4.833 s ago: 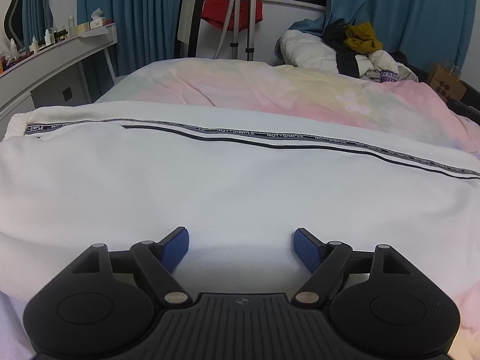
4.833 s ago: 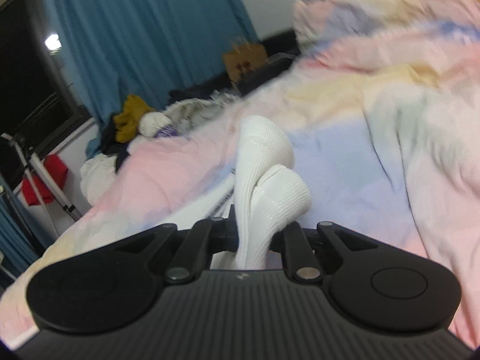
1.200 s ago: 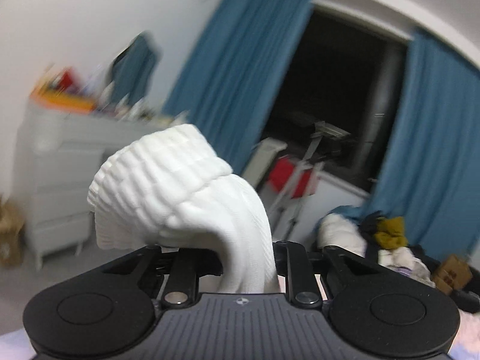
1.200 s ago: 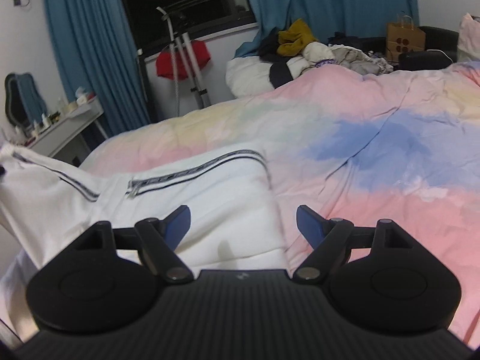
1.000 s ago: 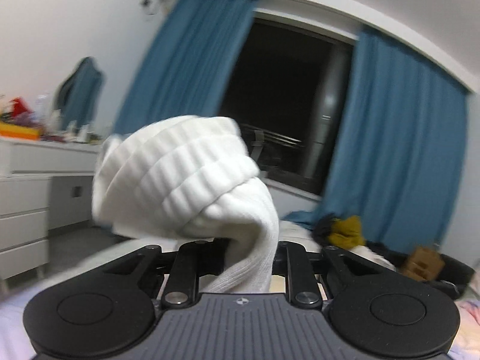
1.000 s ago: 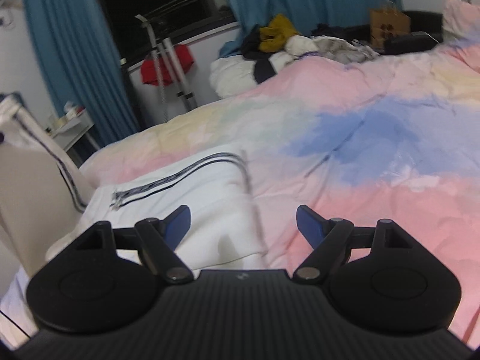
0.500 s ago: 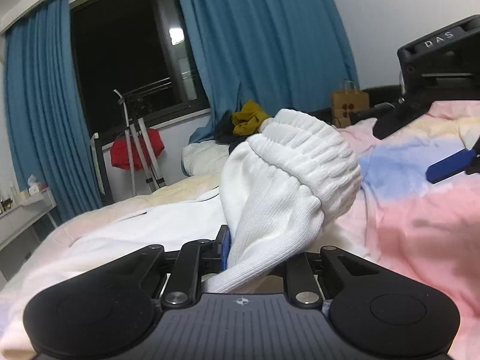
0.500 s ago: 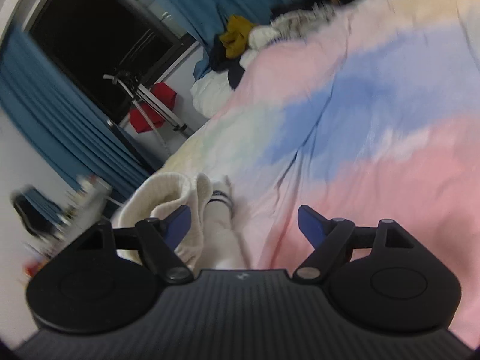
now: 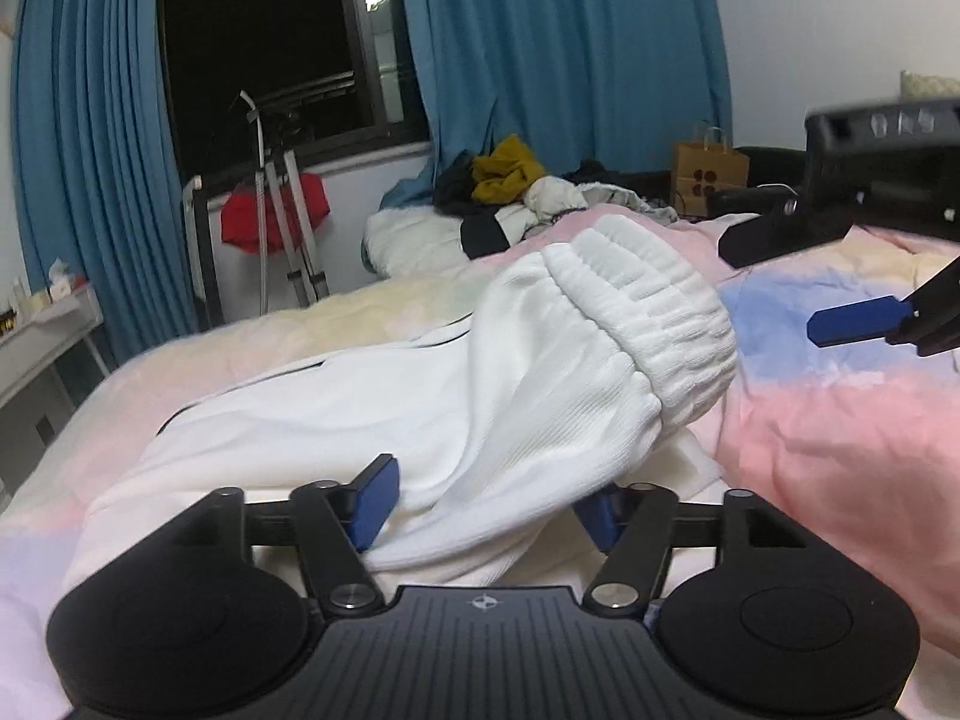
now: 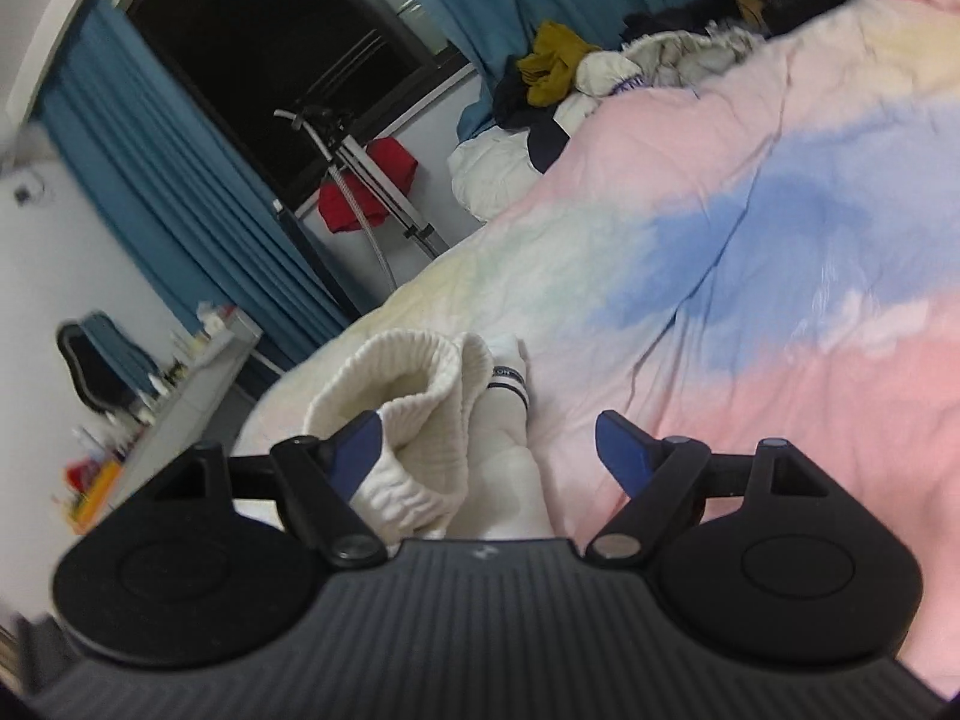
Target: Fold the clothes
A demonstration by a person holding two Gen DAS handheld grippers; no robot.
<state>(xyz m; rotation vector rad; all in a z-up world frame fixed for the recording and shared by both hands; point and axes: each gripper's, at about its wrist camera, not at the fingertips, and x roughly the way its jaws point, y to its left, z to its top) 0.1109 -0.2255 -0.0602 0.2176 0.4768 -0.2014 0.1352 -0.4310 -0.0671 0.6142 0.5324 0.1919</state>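
Observation:
A white garment [image 9: 480, 396] with a thin black stripe lies folded over on the pastel bed cover [image 9: 840, 420]. Its ribbed waistband [image 9: 648, 324] lies on top, toward the right. My left gripper [image 9: 486, 495] is open, its blue pads on either side of the white fabric, which rests loose between them. My right gripper [image 10: 489, 450] is open and empty above the garment's ribbed end [image 10: 420, 408]; one of its blue pads [image 9: 852, 320] also shows at the right of the left wrist view.
A heap of clothes [image 9: 510, 180] lies at the far end of the bed. A drying rack with a red cloth [image 9: 270, 216] stands by the dark window. A white dresser [image 9: 36, 348] is at the left, a paper bag [image 9: 711, 171] at the far right.
My left gripper brought the ribbed waistband over, lowered it onto the bed and opened, letting it go. My right gripper stayed open and swung over the garment's end.

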